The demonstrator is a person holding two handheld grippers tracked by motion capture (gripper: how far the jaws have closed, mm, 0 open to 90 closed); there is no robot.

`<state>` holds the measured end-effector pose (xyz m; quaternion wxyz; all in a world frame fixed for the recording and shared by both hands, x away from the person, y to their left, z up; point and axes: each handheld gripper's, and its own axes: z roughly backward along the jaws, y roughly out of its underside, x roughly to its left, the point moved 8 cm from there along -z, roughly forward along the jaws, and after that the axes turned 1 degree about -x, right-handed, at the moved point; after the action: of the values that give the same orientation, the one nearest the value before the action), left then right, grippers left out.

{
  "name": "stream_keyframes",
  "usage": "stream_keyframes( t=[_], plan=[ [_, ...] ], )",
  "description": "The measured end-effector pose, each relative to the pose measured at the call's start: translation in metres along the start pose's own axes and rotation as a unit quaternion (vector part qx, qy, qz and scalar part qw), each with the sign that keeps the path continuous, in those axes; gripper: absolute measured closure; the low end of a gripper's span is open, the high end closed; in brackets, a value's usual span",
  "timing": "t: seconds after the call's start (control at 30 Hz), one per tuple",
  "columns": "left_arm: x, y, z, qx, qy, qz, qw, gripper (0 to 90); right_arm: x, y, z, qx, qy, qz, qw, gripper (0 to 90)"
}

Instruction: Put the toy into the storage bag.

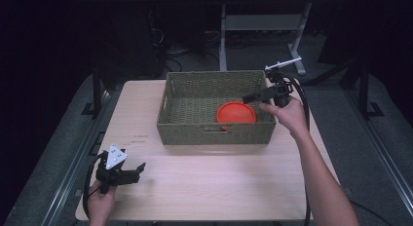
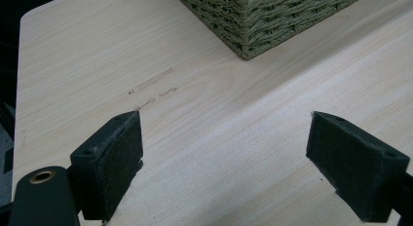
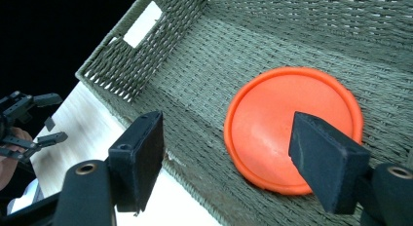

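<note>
I have the right gripper (image 1: 249, 98) hanging over the right end of the woven basket (image 1: 195, 131), its jaws spread wide and holding nothing, pointed down at the orange disc (image 1: 236, 113) that lies flat on the basket floor against the near wall, toward the near right corner. In the right gripper view the disc (image 3: 277, 123) sits between and beyond the two pads, with the near wall of the basket (image 3: 146, 55) running under the jaws. My left gripper (image 1: 138, 168) rests low near the table's near left corner, well apart from the basket, jaws also apart and empty; its own view shows bare wood of the table (image 2: 204, 138) and one basket corner (image 2: 253, 21). I judge this as the reach for the disc, with the grasp not yet made. The next move, as I read it, calls for dropping the right jaws inside the wall and getting one pad under or across the disc's rim, which will be awkward because the disc lies flat and close to the wall; a tilt of the gripper may be needed.
</note>
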<state>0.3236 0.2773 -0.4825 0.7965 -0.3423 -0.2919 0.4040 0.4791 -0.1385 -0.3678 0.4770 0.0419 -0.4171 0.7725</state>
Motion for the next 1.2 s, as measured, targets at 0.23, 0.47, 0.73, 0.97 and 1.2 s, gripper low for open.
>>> stream_keyframes(
  t=[0.23,0.47,0.73,0.97,1.2],
  plan=[
    [0.000,0.000,0.000,0.000,0.000,0.001,1.0000,12.8,0.002,0.005,0.009,-0.002,-0.003,0.004,1.0000,27.2],
    [0.001,0.000,0.000,-0.001,0.000,0.001,1.0000,12.8,0.006,0.012,0.015,-0.003,-0.003,0.011,0.9999,26.0],
    [0.001,0.000,0.001,-0.004,-0.001,0.003,1.0000,12.8,0.011,0.018,0.020,-0.005,-0.015,0.013,0.9998,25.3],
    [0.000,0.000,0.001,-0.004,-0.001,0.003,1.0000,12.8,0.013,0.027,0.024,-0.007,-0.023,0.015,0.9996,24.6],
    [0.000,0.000,0.001,-0.004,-0.001,0.004,1.0000,12.8,0.012,0.035,0.030,-0.009,-0.019,0.013,0.9997,23.0]
  ],
)
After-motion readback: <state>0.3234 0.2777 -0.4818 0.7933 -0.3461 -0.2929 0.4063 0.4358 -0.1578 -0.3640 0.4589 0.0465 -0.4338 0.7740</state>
